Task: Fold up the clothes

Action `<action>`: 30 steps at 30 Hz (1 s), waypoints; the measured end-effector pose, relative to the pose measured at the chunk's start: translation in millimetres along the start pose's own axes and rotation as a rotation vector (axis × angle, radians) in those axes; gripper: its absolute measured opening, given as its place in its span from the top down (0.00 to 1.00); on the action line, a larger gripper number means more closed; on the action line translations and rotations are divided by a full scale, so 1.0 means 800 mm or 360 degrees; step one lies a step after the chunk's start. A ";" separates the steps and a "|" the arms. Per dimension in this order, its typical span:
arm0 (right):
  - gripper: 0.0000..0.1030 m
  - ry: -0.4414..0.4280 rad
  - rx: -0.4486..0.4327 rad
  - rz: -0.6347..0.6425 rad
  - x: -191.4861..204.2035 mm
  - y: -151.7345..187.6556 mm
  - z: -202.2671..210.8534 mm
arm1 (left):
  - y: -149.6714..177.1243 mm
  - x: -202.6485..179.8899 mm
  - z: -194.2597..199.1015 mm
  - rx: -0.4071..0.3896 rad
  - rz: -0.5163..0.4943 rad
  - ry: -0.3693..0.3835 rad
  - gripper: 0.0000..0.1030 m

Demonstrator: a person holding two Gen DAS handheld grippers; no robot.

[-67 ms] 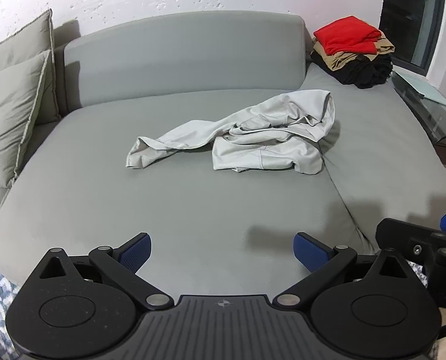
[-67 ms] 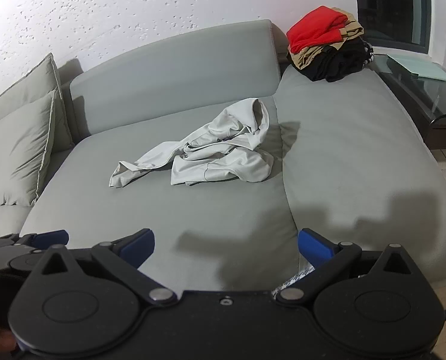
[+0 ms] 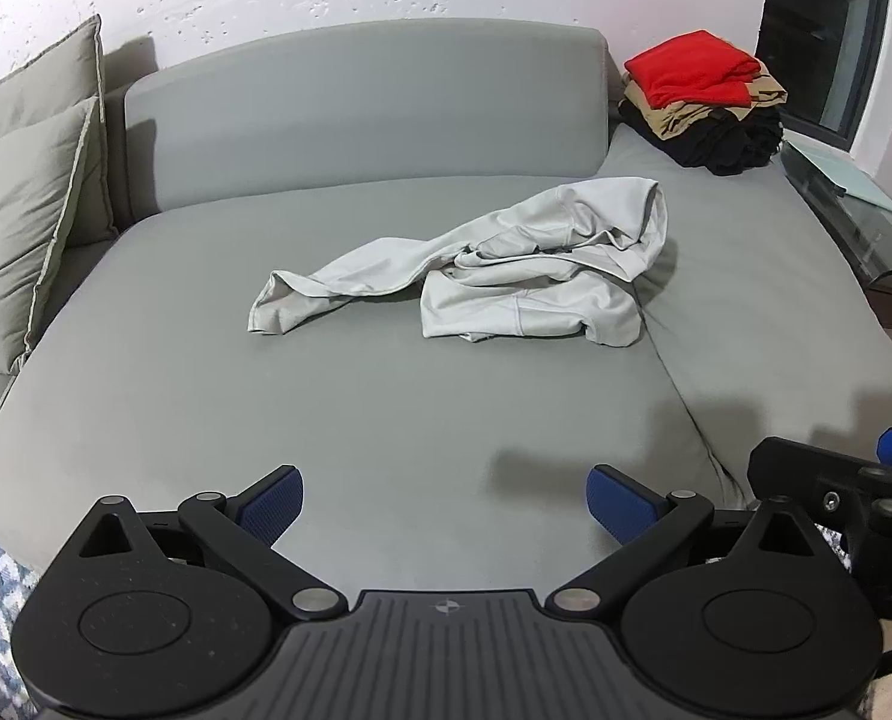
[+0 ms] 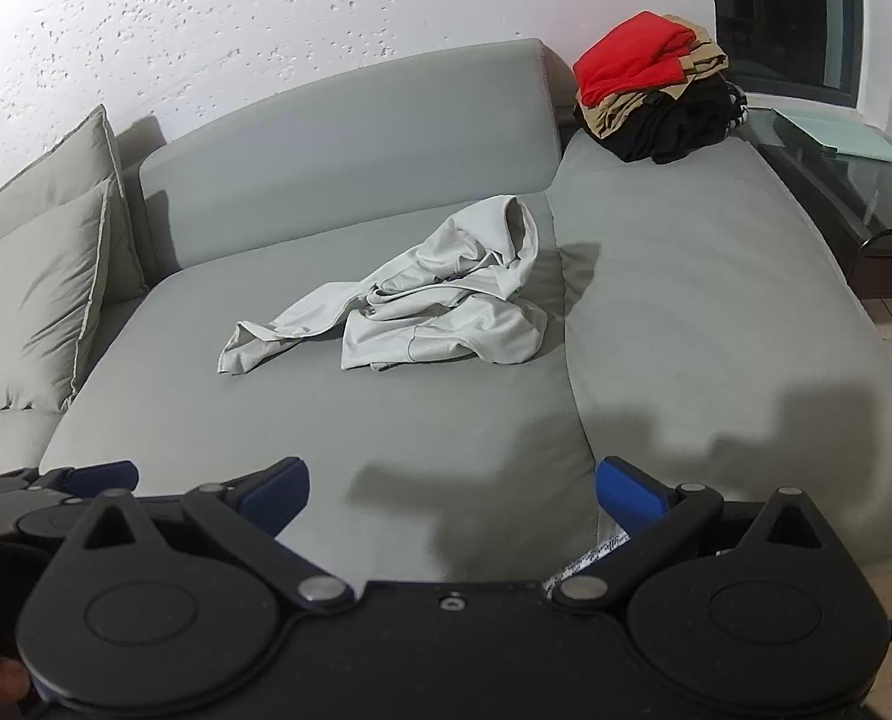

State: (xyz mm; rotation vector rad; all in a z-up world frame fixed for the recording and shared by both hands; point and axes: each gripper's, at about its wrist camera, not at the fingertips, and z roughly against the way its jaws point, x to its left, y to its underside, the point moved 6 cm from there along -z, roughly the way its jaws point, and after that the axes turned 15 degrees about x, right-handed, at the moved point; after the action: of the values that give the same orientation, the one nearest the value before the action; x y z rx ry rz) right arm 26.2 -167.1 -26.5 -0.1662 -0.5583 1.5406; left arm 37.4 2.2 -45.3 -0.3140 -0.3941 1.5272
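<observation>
Garment, pale grey and crumpled, lies mid-seat on the grey sofa, one sleeve trailing toward the cushions at the sofa's left end. Its bulk sits just beside the seam between the two seat sections. Your left gripper hangs over the front edge of the seat, blue-padded fingers spread wide, nothing between them. Your right gripper sits alongside it, fingers likewise spread and empty. Both are well apart from the garment. Folded stack, red on tan on black, rests at the far right corner.
</observation>
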 end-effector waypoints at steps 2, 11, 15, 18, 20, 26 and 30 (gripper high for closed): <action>0.00 -0.0012 -0.0009 0.0001 0.000 0.001 0.000 | 0.003 0.000 0.000 -0.0006 -0.0003 -0.0014 0.02; 0.00 0.0002 0.0013 -0.0004 -0.002 0.001 -0.003 | 0.000 -0.001 -0.004 0.0027 0.0021 0.0009 0.02; 0.00 0.0002 0.0008 -0.0002 -0.003 0.004 -0.003 | -0.002 -0.002 -0.003 0.0029 0.0017 0.0006 0.02; 0.00 -0.0001 0.0014 -0.0004 -0.003 0.002 -0.002 | -0.002 -0.002 -0.002 0.0026 0.0015 0.0004 0.02; 0.00 -0.0001 0.0014 -0.0008 -0.003 0.001 -0.002 | -0.002 -0.002 -0.001 0.0026 0.0015 0.0005 0.02; 0.00 -0.0001 0.0014 -0.0009 -0.004 0.001 -0.003 | -0.001 -0.001 -0.001 0.0029 0.0015 0.0006 0.02; 0.00 0.0000 0.0012 -0.0011 -0.004 0.001 -0.003 | -0.002 -0.001 -0.002 0.0031 0.0014 0.0005 0.02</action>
State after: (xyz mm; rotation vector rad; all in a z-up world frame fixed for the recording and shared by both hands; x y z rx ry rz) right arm 26.5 -169.1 -30.0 -0.1583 -0.5525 1.5358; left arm 39.4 1.1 -46.0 -0.3036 -0.3756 1.5383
